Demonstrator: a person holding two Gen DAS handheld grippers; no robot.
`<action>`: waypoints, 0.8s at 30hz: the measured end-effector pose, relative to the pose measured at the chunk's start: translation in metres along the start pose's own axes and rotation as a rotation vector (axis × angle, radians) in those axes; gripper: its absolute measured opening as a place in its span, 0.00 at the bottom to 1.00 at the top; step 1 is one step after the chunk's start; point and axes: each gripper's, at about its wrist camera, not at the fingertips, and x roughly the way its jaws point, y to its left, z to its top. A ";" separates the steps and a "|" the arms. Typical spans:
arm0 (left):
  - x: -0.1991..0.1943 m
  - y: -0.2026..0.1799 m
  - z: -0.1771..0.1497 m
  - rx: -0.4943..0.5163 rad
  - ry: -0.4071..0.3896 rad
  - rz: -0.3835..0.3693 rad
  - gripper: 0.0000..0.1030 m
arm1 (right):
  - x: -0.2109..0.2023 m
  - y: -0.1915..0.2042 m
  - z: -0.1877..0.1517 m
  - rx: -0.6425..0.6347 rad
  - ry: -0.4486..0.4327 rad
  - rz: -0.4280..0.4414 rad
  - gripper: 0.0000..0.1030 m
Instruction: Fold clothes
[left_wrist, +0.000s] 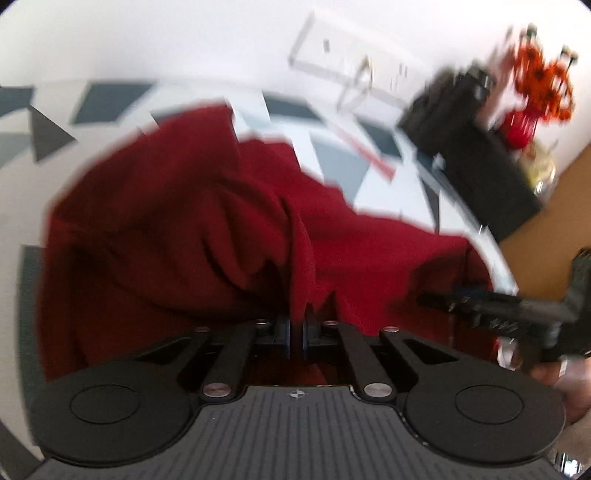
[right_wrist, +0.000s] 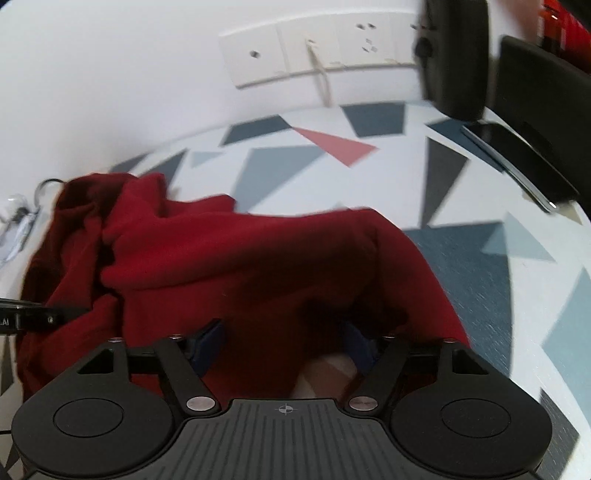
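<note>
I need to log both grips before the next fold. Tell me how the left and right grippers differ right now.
The left gripper has its fingers nearly together, pinching a raised fold of the red garment. The right gripper has its fingers well apart, with red cloth lying between them unpinched. Both are black with blue pads and point down at the same garment.

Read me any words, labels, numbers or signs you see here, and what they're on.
"AI", cut off by the picture's edge: on the black bar, right wrist view.
Crosshair mark, no letters: on each wrist view's near black housing.
Wall sockets: no readable text.
</note>
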 end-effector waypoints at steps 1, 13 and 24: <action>-0.013 0.005 0.001 -0.007 -0.040 0.016 0.05 | -0.001 0.000 0.002 -0.009 -0.001 0.012 0.11; -0.161 0.135 -0.039 -0.326 -0.332 0.377 0.05 | -0.063 -0.053 0.004 0.165 -0.174 -0.102 0.04; -0.158 0.174 -0.086 -0.476 -0.253 0.470 0.14 | -0.079 -0.046 -0.009 0.171 -0.109 -0.138 0.22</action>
